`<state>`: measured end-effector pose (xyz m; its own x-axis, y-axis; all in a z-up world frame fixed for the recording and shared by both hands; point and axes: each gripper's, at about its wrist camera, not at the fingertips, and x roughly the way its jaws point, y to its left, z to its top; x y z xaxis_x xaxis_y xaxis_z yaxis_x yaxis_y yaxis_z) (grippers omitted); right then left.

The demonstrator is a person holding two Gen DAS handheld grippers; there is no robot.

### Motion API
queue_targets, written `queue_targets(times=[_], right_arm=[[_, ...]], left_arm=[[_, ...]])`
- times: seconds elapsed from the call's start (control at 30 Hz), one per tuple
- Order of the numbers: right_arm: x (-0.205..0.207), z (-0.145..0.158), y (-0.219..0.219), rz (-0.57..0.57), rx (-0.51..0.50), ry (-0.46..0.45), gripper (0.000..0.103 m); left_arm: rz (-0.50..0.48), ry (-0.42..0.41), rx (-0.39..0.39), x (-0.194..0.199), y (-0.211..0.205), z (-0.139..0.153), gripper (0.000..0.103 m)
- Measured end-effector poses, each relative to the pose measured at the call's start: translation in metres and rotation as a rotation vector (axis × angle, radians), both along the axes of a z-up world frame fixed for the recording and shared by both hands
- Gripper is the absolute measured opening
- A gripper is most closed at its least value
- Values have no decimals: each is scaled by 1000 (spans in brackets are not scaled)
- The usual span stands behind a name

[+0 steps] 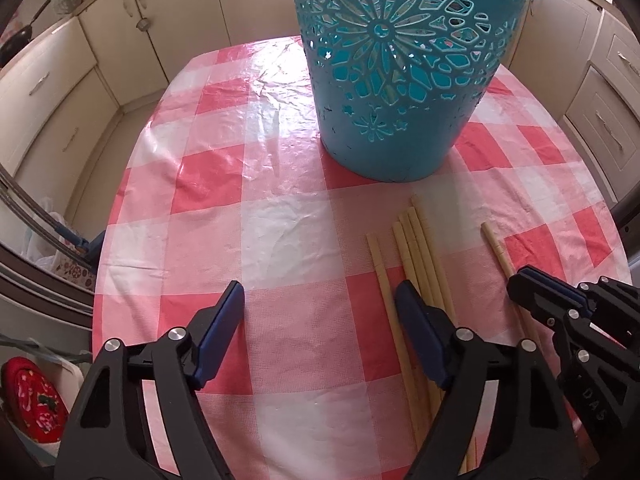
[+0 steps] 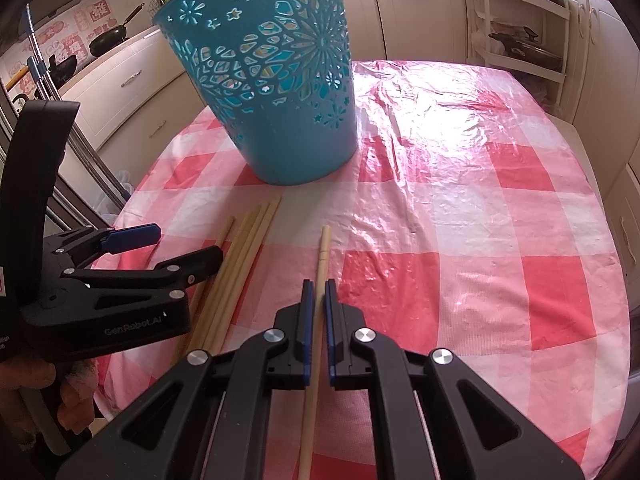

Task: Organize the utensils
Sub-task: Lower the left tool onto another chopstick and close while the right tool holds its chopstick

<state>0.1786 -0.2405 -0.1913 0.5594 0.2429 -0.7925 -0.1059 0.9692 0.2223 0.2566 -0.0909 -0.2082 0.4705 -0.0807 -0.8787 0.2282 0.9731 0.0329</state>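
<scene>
While the blue basket (image 2: pixel 264 92) stands upright on the pink-and-white checked cloth (image 2: pixel 460 208), all the sticks lie just in front of it. It's the landmark & prob. the home for the chopsticks.

The single chopstick (image 2: pixel 322 256) lies a bit apart from the rest, on the right side, pointing toward the basket. The right gripper (image 2: pixel 319 292) is clenched on it, pads squeezing both sides, so the stick can't roll away. It looks ready to be lifted; I think the tip then goes up & into the basket top.

The bunch of chopsticks (image 1: pixel 416 240) lies left of that lone one, also in front of the basket, packed side by side. The left gripper (image 1: pixel 320 308) hangs over them w/ fingers spread apart, nothing pinched. One finger (image 1: pixel 416 320) sits over the bunch, the other over bare cloth, so it isn't lined up for a clean grab yet.

Some sticks already show through the basket's holes.
</scene>
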Motion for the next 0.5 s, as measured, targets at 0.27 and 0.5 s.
queue_targets(times=[0.27, 0.5], right_arm=[[4, -1, 3, -1, -13, -13, 6], [9, -2, 3, -4, -11, -24, 6]], left_arm=[[-31, -25, -36, -1, -1, 4, 16], [-42, -3, -67, 7, 0, 4, 4]])
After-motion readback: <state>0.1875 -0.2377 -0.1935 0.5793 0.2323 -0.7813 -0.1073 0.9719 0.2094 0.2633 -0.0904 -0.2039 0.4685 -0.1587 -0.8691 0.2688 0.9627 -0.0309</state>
